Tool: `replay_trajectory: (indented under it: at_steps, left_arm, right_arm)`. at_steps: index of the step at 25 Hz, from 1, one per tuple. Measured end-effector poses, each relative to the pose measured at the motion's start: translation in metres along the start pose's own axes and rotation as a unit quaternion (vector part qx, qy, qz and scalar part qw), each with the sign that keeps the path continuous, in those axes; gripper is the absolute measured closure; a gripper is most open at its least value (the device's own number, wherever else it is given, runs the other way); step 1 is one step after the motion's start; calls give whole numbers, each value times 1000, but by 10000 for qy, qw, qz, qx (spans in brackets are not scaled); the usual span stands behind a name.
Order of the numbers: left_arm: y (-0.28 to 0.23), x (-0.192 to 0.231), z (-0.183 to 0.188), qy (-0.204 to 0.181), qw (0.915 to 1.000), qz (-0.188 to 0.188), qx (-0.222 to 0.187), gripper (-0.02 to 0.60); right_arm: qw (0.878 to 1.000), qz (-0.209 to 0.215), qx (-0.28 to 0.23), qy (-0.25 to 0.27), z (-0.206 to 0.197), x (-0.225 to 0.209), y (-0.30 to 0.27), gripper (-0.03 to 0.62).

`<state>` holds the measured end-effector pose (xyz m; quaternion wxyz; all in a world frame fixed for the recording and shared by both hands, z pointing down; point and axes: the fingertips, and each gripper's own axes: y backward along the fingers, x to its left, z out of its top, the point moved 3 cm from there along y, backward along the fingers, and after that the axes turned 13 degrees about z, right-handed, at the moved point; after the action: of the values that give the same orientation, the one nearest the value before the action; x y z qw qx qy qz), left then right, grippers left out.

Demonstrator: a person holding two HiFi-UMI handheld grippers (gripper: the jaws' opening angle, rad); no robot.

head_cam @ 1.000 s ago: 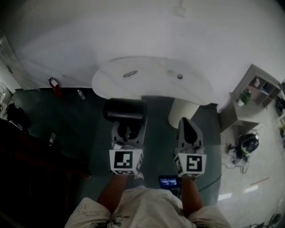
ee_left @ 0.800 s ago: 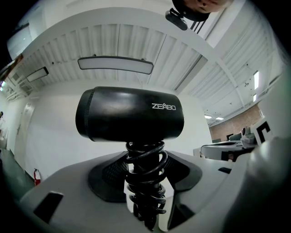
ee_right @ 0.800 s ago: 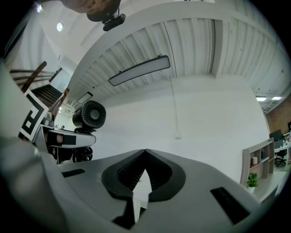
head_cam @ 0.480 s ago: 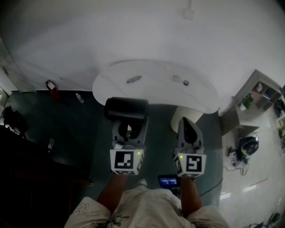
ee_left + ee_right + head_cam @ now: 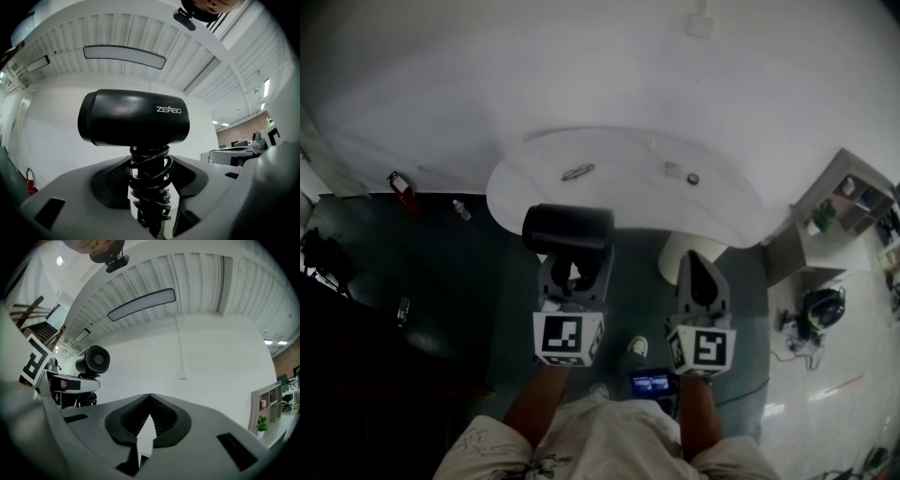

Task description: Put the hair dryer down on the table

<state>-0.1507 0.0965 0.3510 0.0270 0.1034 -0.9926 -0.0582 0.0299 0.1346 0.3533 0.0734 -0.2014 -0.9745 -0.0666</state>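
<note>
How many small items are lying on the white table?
3: a dark ring toward its left, a pale piece and a dark round piece toward its right. Smaller ones may escape notice.

It looked like an open office or lab: white rounded bench, cube shelf with a plant on the right, fire extinguisher far left, slatted ceiling.

Hair dryer nearer table edge; shoe stepped forward.
</note>
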Motion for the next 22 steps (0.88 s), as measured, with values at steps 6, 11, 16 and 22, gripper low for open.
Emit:
replay_trajectory:
  at_steps: [6,11,16,22]
  left_arm:
    - [-52,-15,-10,1,10000,59,-14,345]
    - [-107,-38,-12,30,9999,103,9,345]
    - [-157,-62,-17,60,9998,180,21,345]
    - [-209,-86,-22,9,9996,277,8,345]
  right_arm:
    - [9997,-80,-27,-231,-18,-45,-33,592]
    - [9998,0,-10,-220,-26,-94,-66,592]
    - [9998,43,23,-184,-36,-147,-90,592]
    - [9995,112,-70,-282,-46,-200,-122,592]
